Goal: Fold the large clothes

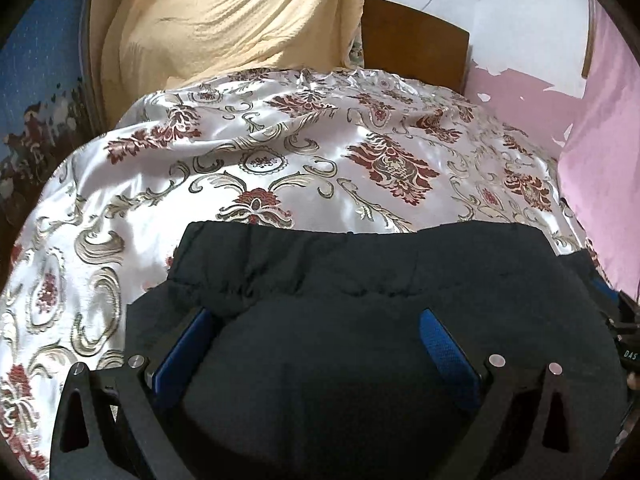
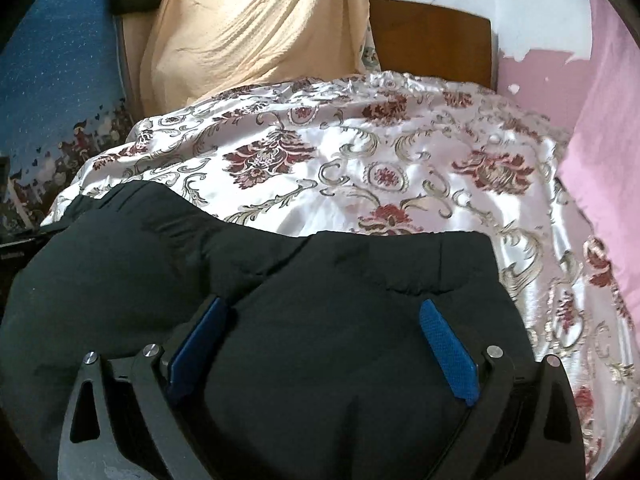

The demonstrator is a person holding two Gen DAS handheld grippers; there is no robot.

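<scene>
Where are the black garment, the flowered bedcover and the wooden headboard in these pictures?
black garment [image 1: 360, 280]: left wrist view, its padded middle below the gathered hem.
flowered bedcover [image 2: 360, 152]: right wrist view, a bare shiny patch beyond the garment.
wooden headboard [image 2: 432, 36]: right wrist view, the middle of its brown panel.

Left gripper [image 1: 316, 316] over black padded garment [image 1: 360, 280] on a bed.

Gripper: two blue-padded fingers [image 1: 446, 344] set wide apart at lower centre of frame, garment bulging between them; whether the pads touch the cloth cannot be told. Garment: black, quilted, fills the lower half of frame, gathered hem running across mid-frame. Bedspread [image 1: 280, 152]: shiny white satin with red and gold floral pattern, middle of frame. Cream cloth [image 1: 224, 20]: draped, upper left. Wooden headboard [image 1: 416, 40]: upper centre. Pink wall [image 1: 600, 140]: right edge, paint peeling. Blue curtain [image 1: 36, 60]: left edge.
</scene>
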